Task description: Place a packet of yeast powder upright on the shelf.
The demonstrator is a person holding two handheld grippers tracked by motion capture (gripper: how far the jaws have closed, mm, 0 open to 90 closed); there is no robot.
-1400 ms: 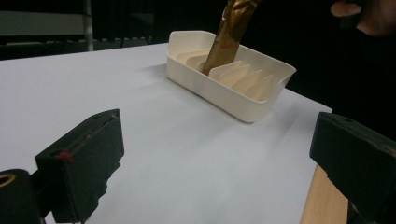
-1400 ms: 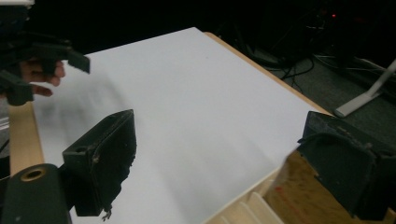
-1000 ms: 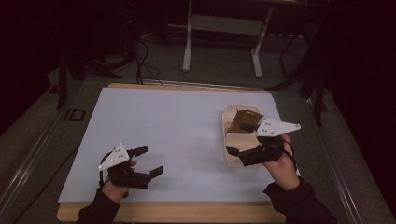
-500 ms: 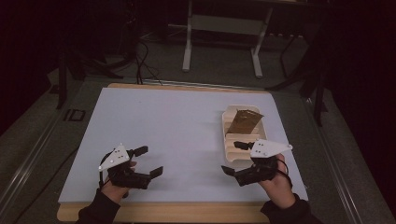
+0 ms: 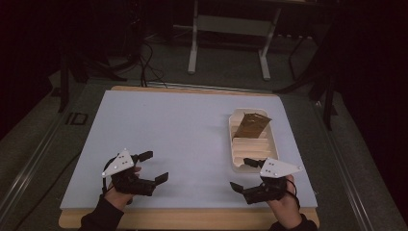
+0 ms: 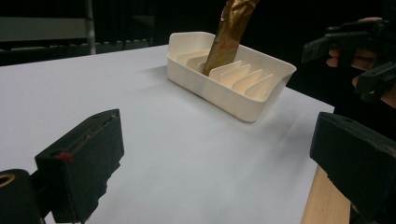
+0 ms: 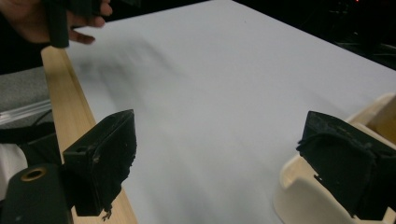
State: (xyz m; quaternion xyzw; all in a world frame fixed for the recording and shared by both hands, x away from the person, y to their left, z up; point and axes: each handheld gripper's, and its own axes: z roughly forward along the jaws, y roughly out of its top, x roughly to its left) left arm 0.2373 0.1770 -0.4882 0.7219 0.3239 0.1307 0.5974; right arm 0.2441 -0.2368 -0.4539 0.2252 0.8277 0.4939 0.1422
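Two released claws, left claw and right claw, near the cream tray with its brown packet.

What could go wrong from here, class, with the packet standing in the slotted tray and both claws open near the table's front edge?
1. The brown packet leans in a far slot of the cream tray; a bump might tip it over.
2. The right claw sits close to the tray's near end, so a careless swing could shove the tray.
3. The left claw hovers open by the table edge.
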